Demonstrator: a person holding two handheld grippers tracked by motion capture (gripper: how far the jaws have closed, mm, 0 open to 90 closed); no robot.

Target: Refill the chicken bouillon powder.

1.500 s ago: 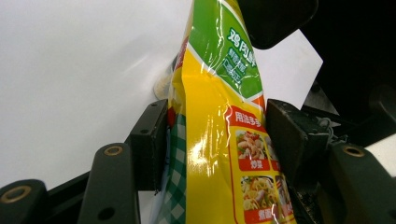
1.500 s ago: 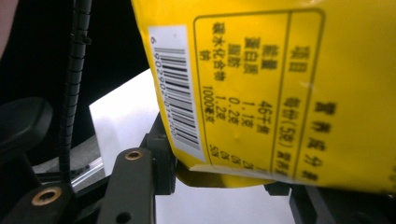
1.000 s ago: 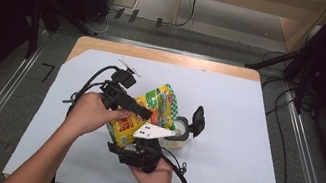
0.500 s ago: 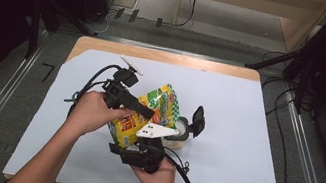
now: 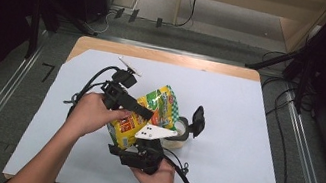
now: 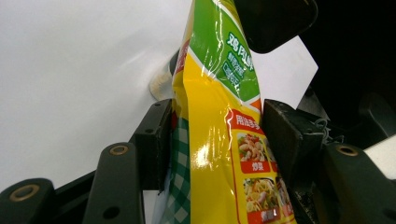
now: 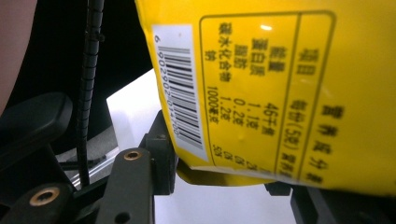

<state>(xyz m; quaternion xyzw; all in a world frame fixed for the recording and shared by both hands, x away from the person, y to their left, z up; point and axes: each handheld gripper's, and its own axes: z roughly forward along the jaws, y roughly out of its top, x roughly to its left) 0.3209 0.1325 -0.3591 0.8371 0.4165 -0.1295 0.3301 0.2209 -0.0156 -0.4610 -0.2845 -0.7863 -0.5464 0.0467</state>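
Two grippers hold one glossy yellow and green plastic food pouch above the middle of the white-covered desk; we see it lifted clear of the surface in the high view, tilted, with its green top toward the far side. Our left gripper comes in from the left; in the left gripper view its black jaws press on both faces of the pouch, so it is clamped on the pouch's middle. Our right gripper sits just below, nearer to us; in the right gripper view the pouch's lower edge with the barcode sits between the jaws, and the left jaw touches it; the right jaw is mostly hidden behind the pouch, so we judge it clamped there too, though less surely.

Just beyond the pouch on the desk lie a pale roll of tape and a small black clip-like object, both untouched.

We judge the work to be midway; picking up is done, with the pouch shared between both grippers; what is left is either passing it fully to one gripper or setting it down, and the pictures do not tell which.
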